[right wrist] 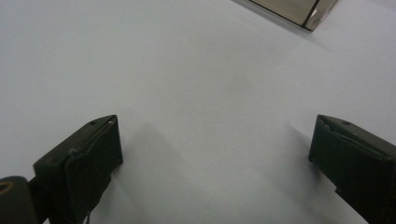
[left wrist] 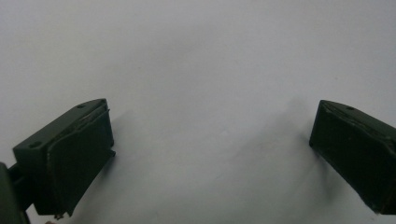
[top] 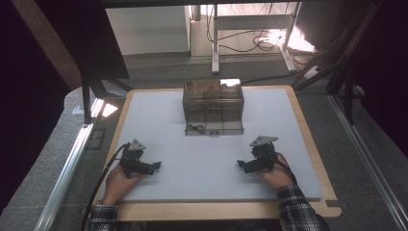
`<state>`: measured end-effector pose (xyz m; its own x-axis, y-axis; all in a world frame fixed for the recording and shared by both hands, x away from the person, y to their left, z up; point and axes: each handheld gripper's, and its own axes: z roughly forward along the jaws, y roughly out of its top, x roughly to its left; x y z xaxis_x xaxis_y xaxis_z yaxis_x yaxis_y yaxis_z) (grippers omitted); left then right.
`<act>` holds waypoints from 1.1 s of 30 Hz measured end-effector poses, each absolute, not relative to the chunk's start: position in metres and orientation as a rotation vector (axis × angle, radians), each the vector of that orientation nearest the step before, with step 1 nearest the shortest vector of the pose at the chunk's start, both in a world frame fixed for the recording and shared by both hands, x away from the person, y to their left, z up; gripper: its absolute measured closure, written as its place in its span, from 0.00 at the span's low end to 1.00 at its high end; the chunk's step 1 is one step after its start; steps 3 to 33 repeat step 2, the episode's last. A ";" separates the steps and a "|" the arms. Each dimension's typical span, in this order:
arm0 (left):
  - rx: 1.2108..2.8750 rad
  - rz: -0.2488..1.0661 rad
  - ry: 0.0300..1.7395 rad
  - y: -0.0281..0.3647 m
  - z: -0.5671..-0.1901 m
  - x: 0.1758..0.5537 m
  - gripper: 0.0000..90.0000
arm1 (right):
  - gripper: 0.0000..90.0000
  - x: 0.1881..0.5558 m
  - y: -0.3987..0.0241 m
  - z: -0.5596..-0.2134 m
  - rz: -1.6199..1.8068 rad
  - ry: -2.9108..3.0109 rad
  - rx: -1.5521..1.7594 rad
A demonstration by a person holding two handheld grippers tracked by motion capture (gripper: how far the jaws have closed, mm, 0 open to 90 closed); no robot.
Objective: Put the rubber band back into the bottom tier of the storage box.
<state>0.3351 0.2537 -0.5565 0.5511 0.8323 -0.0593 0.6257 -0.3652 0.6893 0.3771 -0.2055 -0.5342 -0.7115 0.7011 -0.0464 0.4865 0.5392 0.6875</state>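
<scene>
A person's hands rest two black grippers on a white mat point(top: 202, 159). My left gripper point(top: 155, 166) lies low at the mat's near left and points toward the middle. In the left gripper view its jaws stand wide apart over bare mat point(left wrist: 210, 93), so the left gripper point(left wrist: 212, 135) is open and empty. My right gripper point(top: 240, 165) lies at the near right and points left. Its own view has the right gripper point(right wrist: 215, 144) open too, with only mat between the black fingers point(right wrist: 88, 158).
A clear smoky plastic box point(top: 213, 106) with compartments stands at the far middle of the mat; its corner point(right wrist: 303, 11) peeks into the right gripper view. The mat lies on a wooden board point(top: 308, 130). Desk legs and cables stand beyond the table.
</scene>
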 end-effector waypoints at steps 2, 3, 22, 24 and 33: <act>2.113 0.395 1.168 0.254 -0.557 0.335 0.00 | 0.02 0.377 -0.205 -0.534 0.955 2.464 0.983; 2.113 0.395 1.168 0.254 -0.557 0.335 0.00 | 0.02 0.377 -0.205 -0.534 0.955 2.464 0.983; 2.113 0.395 1.168 0.254 -0.557 0.335 0.00 | 0.02 0.377 -0.205 -0.534 0.955 2.464 0.983; 2.113 0.395 1.168 0.254 -0.557 0.335 0.00 | 0.02 0.377 -0.205 -0.534 0.955 2.464 0.983; 2.113 0.395 1.168 0.254 -0.557 0.335 0.00 | 0.02 0.377 -0.205 -0.534 0.955 2.464 0.983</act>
